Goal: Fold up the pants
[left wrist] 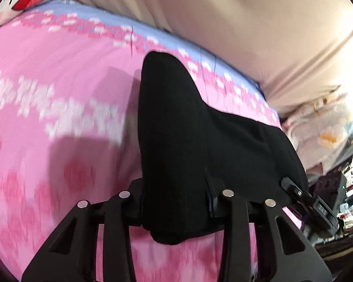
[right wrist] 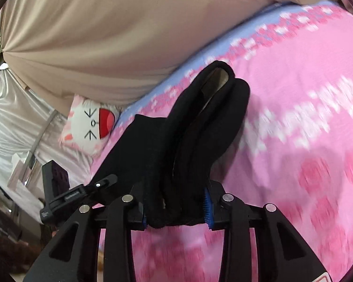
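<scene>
Carrying black pants [left wrist: 188, 141] over pink bedspread [left wrist: 47, 94]: left tool [left wrist: 176, 211] and right tool [right wrist: 176, 208] clamped on bunched fabric; next, lay flat.

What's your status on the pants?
Left tongs shut on black pants. Right tongs shut on them too. Pants bunched, lifted over pink blanket. Nothing in the way.

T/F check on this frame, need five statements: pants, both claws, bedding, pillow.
1. The pants are black. True.
2. The left claw is empty. False: pants fabric is bunched between its fingers.
3. The right claw has pants fabric between its fingers. True.
4. The bedspread is plain green. False: pink with white patterns and a blue border.
5. The cartoon-face pillow lies on the pants. False: it sits apart, at the bed's edge.
</scene>
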Available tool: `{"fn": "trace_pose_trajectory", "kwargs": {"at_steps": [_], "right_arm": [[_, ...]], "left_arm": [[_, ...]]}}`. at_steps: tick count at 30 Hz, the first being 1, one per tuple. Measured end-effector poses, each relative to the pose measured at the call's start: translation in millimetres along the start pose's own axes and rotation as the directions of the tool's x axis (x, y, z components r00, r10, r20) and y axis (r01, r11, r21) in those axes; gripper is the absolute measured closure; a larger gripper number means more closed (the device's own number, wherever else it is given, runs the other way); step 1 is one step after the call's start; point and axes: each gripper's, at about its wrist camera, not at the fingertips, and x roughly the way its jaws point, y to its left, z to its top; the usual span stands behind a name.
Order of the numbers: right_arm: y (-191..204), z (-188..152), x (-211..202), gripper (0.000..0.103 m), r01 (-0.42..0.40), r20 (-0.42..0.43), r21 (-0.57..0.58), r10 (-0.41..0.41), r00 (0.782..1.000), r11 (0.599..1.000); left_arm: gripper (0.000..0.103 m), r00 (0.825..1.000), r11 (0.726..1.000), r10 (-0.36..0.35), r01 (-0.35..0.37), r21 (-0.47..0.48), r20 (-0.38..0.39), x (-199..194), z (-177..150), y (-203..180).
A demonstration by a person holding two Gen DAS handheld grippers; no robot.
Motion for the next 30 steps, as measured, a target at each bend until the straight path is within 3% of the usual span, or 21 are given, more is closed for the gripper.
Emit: {"fn": "trace_pose_trajectory", "kwargs": {"at_steps": [2, 3, 5, 6, 7, 8, 9, 10, 12, 14, 16, 18, 19, 20, 21, 22, 23, 24, 27, 28, 30], "right_arm": [[-16.6, -12.5, 3.9, 0.050, 0.120, -0.025, 0.003, -0.120, 0.992, 0.993], [-25.7, -15.5, 1.2, 0.044, 0.153, -0.014, 0.038, -0.153, 0.988, 0.987], [-32.4, -12.7, -23.7, 0.044, 0.102, 0.100, 0.125, -0.115, 0.988, 0.987], [-26.4, -8.8, -34.6, 0.045, 0.108, 0.152, 0.108, -0.124, 0.981, 0.988], [-10.9, -1.5, -44.5, 0.056, 0.125, 0.194, 0.046, -0.132, 0.972, 0.991], [12.1, 7.3, -49.0, 0.065, 0.156, 0.211, -0.047, -0.143, 0.967, 0.987], [28.4, 13.0, -47.8, 0.076, 0.172, 0.206, -0.107, -0.148, 0.967, 0.979], [47.5, 20.0, -41.1, 0.079, 0.169, 0.181, -0.180, -0.136, 0.974, 0.969], [81.8, 31.6, -7.1, 0.083, 0.112, 0.080, -0.287, -0.093, 0.992, 0.951], [100.1, 35.6, 28.0, 0.084, 0.111, 0.003, -0.351, -0.117, 0.993, 0.930], [103.6, 43.9, 71.9, 0.084, 0.155, -0.066, -0.398, -0.197, 0.978, 0.904], [88.1, 58.4, 107.0, 0.084, 0.280, -0.073, -0.402, -0.335, 0.939, 0.872], [73.4, 66.5, 123.1, 0.088, 0.335, -0.069, -0.396, -0.392, 0.917, 0.855], [61.8, 70.2, 127.1, 0.089, 0.315, -0.074, -0.367, -0.365, 0.928, 0.875], [53.8, 75.7, 132.5, 0.090, 0.283, -0.083, -0.314, -0.323, 0.943, 0.906], [46.3, 81.6, 134.5, 0.093, 0.274, -0.093, -0.276, -0.309, 0.946, 0.921], [46.3, 83.7, 138.1, 0.095, 0.286, -0.088, -0.275, -0.321, 0.943, 0.918], [45.1, 83.9, 141.2, 0.100, 0.308, -0.076, -0.280, -0.341, 0.937, 0.909], [48.5, 85.2, 144.7, 0.099, 0.314, -0.055, -0.304, -0.346, 0.937, 0.899], [47.2, 84.9, 133.0, 0.098, 0.282, -0.034, -0.280, -0.303, 0.952, 0.918], [44.5, 81.4, 94.6, 0.083, 0.210, 0.053, -0.220, -0.204, 0.978, 0.953]], "left_arm": [[0.047, 0.996, 0.996, 0.084, -0.084, 0.003, 0.001, 3.5, -14.8, 6.4], [0.047, 0.990, 0.990, 0.141, -0.141, -0.006, 0.011, 4.4, -18.2, 11.4], [0.047, 0.989, 0.990, 0.140, -0.139, -0.023, 0.045, -6.7, -17.6, 14.4], [0.048, 0.979, 0.984, 0.180, -0.179, -0.015, 0.101, -20.0, -12.8, 8.4], [0.047, 0.968, 0.978, 0.207, -0.209, -0.001, 0.146, -29.4, -9.8, 2.3], [0.035, 0.945, 0.967, 0.243, -0.255, 0.029, 0.218, -42.3, -2.9, -9.4], [0.013, 0.929, 0.959, 0.257, -0.280, 0.051, 0.268, -50.6, 3.6, -20.1], [0.005, 0.917, 0.956, 0.253, -0.287, 0.068, 0.307, -55.7, 10.6, -30.6], [0.005, 0.918, 0.963, 0.196, -0.245, 0.107, 0.345, -53.8, 24.2, -50.7], [0.005, 0.939, 0.953, 0.199, -0.252, 0.170, 0.281, -29.5, 41.4, -73.4], [0.005, 0.949, 0.942, 0.224, -0.269, 0.201, 0.222, 4.0, 57.7, -81.4], [0.005, 0.942, 0.918, 0.313, -0.333, 0.216, 0.121, 53.4, 71.1, -71.6], [0.005, 0.928, 0.900, 0.366, -0.371, 0.227, 0.069, 79.9, 77.0, -61.4], [0.005, 0.896, 0.870, 0.442, -0.438, 0.226, 0.038, 106.0, 81.9, -45.5], [0.005, 0.901, 0.879, 0.433, -0.426, 0.215, 0.017, 118.8, 83.8, -32.4], [0.005, 0.924, 0.911, 0.382, -0.377, 0.170, 0.003, 121.8, 84.1, -18.4], [0.005, 0.944, 0.941, 0.327, -0.323, 0.096, -0.032, 120.9, 89.7, -5.1], [0.005, 0.949, 0.946, 0.315, -0.312, 0.084, -0.030, 119.5, 93.6, -1.3], [0.005, 0.944, 0.941, 0.331, -0.328, 0.086, -0.017, 120.6, 97.1, 2.1], [0.005, 0.939, 0.936, 0.344, -0.341, 0.092, -0.014, 119.3, 96.2, 0.7], [0.005, 0.937, 0.931, 0.349, -0.347, 0.110, 0.000, 110.0, 93.0, -2.2]]}}
